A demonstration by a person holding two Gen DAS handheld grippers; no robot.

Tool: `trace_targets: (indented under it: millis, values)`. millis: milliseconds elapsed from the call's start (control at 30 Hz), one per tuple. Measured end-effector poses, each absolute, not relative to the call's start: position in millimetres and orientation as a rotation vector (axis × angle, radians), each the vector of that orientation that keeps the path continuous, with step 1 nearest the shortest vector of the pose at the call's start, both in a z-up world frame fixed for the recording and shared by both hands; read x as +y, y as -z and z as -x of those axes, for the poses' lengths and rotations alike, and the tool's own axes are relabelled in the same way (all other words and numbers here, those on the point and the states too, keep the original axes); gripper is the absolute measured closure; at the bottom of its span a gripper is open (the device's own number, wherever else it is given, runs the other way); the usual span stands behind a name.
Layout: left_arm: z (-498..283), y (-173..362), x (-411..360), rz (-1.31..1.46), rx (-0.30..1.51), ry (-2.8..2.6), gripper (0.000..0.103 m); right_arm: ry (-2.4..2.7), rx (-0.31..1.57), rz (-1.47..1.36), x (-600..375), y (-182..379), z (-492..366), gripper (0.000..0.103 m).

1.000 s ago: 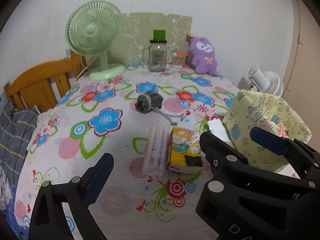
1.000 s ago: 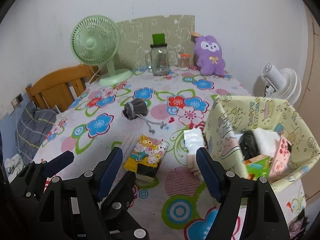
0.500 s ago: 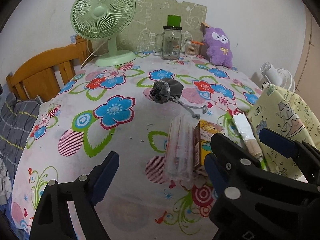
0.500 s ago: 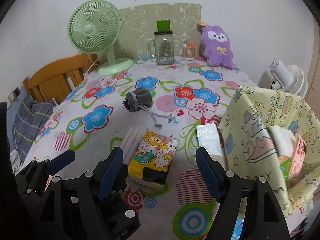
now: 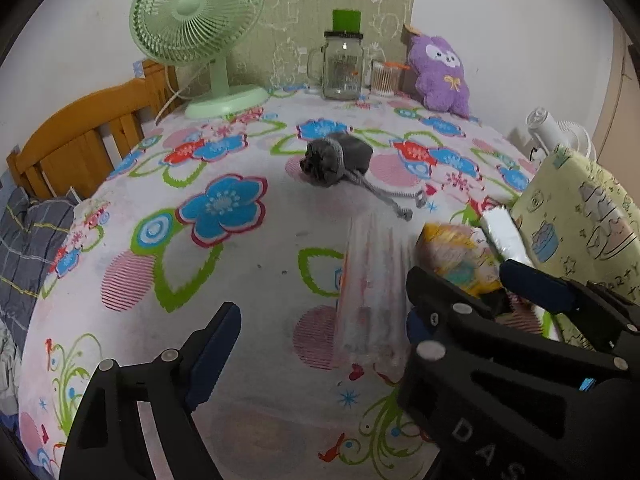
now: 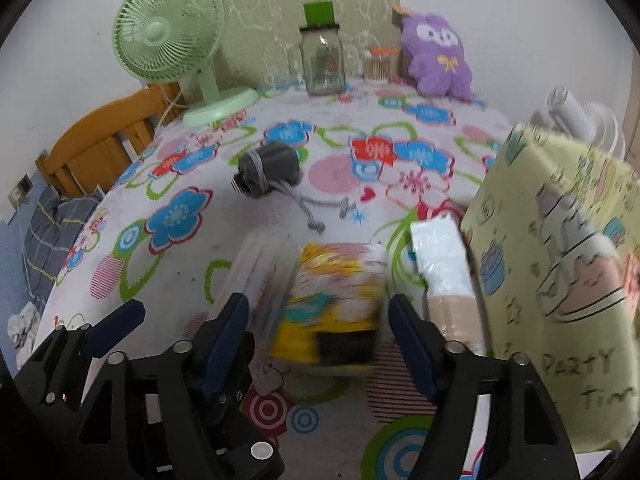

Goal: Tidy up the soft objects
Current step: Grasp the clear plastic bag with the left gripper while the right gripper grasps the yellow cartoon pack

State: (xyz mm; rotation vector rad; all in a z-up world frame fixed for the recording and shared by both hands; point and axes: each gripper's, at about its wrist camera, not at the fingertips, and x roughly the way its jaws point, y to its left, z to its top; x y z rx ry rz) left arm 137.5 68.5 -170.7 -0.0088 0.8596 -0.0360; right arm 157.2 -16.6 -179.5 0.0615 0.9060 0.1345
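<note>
A yellow cartoon tissue pack (image 6: 332,300) lies on the flowered tablecloth, straight ahead between the fingers of my open right gripper (image 6: 320,320); it also shows in the left wrist view (image 5: 456,260). A clear plastic pack (image 5: 372,280) lies left of it and a white wrapped pack (image 6: 444,264) to its right. A grey drawstring pouch (image 5: 336,158) sits mid-table. A purple plush (image 6: 436,56) stands at the back. My left gripper (image 5: 320,312) is open and empty, low over the table beside the right gripper.
A pale yellow fabric bin (image 6: 560,272) stands at the right edge. A green fan (image 5: 200,28), a glass jar (image 5: 344,68) and a cotton swab cup (image 5: 386,78) line the back. A wooden chair (image 5: 80,140) stands left.
Both grippers have moved lower and nearer to the packs. The yellow pack now sits between the right gripper's fingers. The bin's inside has dropped out of sight.
</note>
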Motion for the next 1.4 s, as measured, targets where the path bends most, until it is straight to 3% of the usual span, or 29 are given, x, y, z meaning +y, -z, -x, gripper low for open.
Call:
trace_targets:
  millis: [367, 467, 600, 1100, 1400]
  values:
    - [-144.2, 176.8, 62.0, 0.015, 0.88, 0.057, 0.02, -0.114, 0.931, -0.058, -22.9, 189.4, -164.0, 0.053]
    - [-145.3, 176.3, 61.2, 0.02, 0.881, 0.06, 0.027, -0.117, 0.925, -0.057, -25.5, 188.1, -162.9, 0.055]
    - [-148.5, 174.9, 58.9, 0.021, 0.883, 0.063, 0.034, -0.116, 0.922, -0.056, -28.2, 184.7, -163.1, 0.056]
    - [-148.2, 170.5, 49.7, 0.038, 0.882, 0.087, 0.074, -0.103, 0.92, -0.061, -37.2, 178.1, -161.1, 0.056]
    - [-138.2, 166.5, 52.9, 0.049, 0.877, 0.076, 0.079, -0.12, 0.917, -0.054, -34.8, 173.5, -154.2, 0.056]
